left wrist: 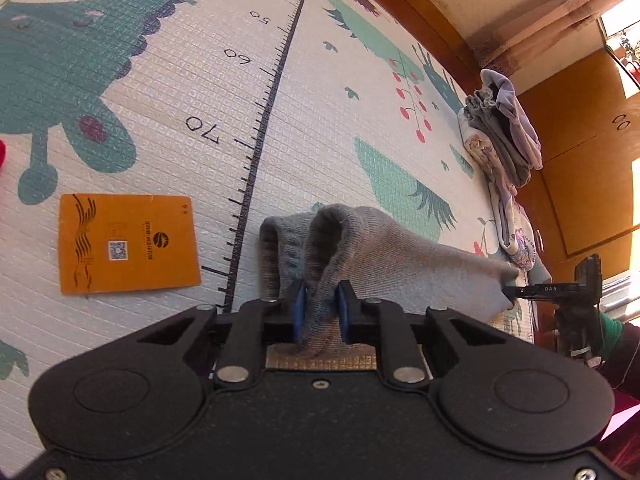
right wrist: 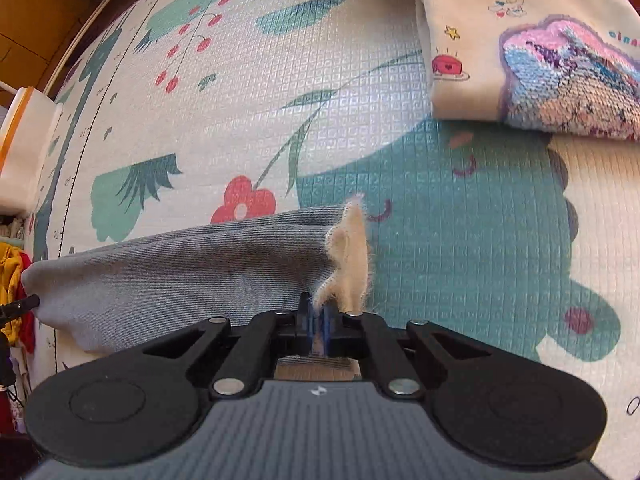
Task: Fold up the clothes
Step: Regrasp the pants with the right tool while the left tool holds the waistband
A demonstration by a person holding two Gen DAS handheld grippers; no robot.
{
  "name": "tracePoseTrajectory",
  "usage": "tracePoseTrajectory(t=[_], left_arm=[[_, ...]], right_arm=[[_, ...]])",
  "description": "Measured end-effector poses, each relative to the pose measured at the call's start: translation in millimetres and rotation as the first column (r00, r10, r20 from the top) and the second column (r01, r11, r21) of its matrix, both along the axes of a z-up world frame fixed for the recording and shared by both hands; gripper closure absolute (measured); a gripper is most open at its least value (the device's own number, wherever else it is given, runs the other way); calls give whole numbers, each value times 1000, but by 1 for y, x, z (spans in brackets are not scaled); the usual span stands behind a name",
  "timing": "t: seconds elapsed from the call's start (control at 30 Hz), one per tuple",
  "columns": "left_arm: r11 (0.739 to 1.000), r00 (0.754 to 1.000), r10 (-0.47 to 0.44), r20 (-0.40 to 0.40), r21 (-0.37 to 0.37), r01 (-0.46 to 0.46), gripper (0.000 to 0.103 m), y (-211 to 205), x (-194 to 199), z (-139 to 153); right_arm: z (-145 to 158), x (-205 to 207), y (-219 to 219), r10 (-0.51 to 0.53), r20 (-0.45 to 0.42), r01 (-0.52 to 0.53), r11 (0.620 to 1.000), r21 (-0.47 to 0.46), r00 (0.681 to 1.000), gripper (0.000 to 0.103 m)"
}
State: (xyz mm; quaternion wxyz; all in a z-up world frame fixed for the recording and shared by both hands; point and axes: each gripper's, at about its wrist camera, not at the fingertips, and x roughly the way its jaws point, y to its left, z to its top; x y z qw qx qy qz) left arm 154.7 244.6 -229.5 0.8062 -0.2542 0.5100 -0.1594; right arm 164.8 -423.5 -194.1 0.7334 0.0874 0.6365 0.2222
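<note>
1. One grey knit garment hangs stretched above the play mat.
2. Left gripper: jaws clamped on its bunched edge.
3. Right gripper: jaws clamped on its fleecy corner.
4. One orange card lies on the mat.

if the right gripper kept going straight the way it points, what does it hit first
Probably the play mat. The right gripper, shut on the grey garment with its cream fleece lining showing at the tips, points at the mat's teal patch. The folded cream sweatshirt lies farther on, off to the right.

Printed play mat, orange wooden wall panels, sunlit curtain
</note>
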Motion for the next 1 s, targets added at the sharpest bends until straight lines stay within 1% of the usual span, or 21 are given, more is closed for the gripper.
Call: tracePoseTrajectory(t=[0.07,0.1,0.13,0.17,0.2,0.23,0.3,0.33,0.37,0.43,0.5,0.53,0.6,0.67,0.7,0.73,0.8,0.83,0.87,0.93,1.0], left_arm=[[998,1000,17,13,61,-18,70,5,-2,4],[996,999,29,34,88,-32,68,5,-3,9],[990,996,29,80,134,-40,63,4,-5,18],[980,990,17,141,192,-45,61,0,-7,29],[970,982,-7,191,239,-39,60,-6,-9,40],[962,973,-52,227,271,-12,59,-14,-9,48],[949,951,-185,248,297,107,56,-36,-3,56],[930,933,-267,242,320,183,56,-48,2,57],[902,912,-339,231,354,245,56,-61,7,55],[841,870,-452,199,420,341,56,-78,19,48],[789,841,-519,153,465,402,56,-82,33,39],[773,835,-535,128,474,422,56,-79,40,35],[756,833,-547,82,477,449,56,-73,53,27],[741,820,-572,30,449,500,56,-67,60,21],[733,816,-578,11,446,513,56,-65,62,18],[731,817,-577,-1,446,516,57,-64,63,16],[736,830,-557,-10,456,500,72,-62,65,12],[741,835,-551,-7,456,493,83,-61,64,12],[746,834,-552,14,455,486,86,-60,60,17],[749,828,-556,68,473,464,87,-62,46,30],[767,832,-543,113,470,437,88,-61,35,43]], right_arm=[[13,-13,10,95,71,-93,995,-38,993,91],[22,-17,16,147,125,-140,988,-66,981,87],[30,-20,21,199,181,-185,978,-95,963,71],[39,-22,25,253,242,-230,966,-120,937,59],[46,-25,30,309,295,-276,950,-148,904,58],[51,-26,35,368,339,-325,929,-178,866,58],[53,-25,46,491,387,-433,871,-231,781,58],[50,-24,50,524,394,-465,852,-242,755,58],[46,-21,53,551,397,-493,834,-247,734,58],[36,-16,57,569,390,-525,821,-224,724,59],[26,-13,60,590,375,-555,805,-209,715,59],[24,-14,61,606,370,-573,792,-208,704,62],[21,-18,63,627,364,-593,776,-215,689,64],[18,-22,64,645,359,-609,761,-224,674,76],[17,-24,64,647,363,-607,759,-234,670,80],[17,-26,64,646,367,-603,761,-240,669,86],[19,-28,61,628,381,-587,776,-232,679,95],[21,-30,59,624,387,-582,779,-235,679,96],[24,-31,58,620,394,-578,781,-236,678,97],[34,-36,57,614,414,-573,786,-234,673,97],[45,-39,54,608,429,-569,789,-231,668,97]])
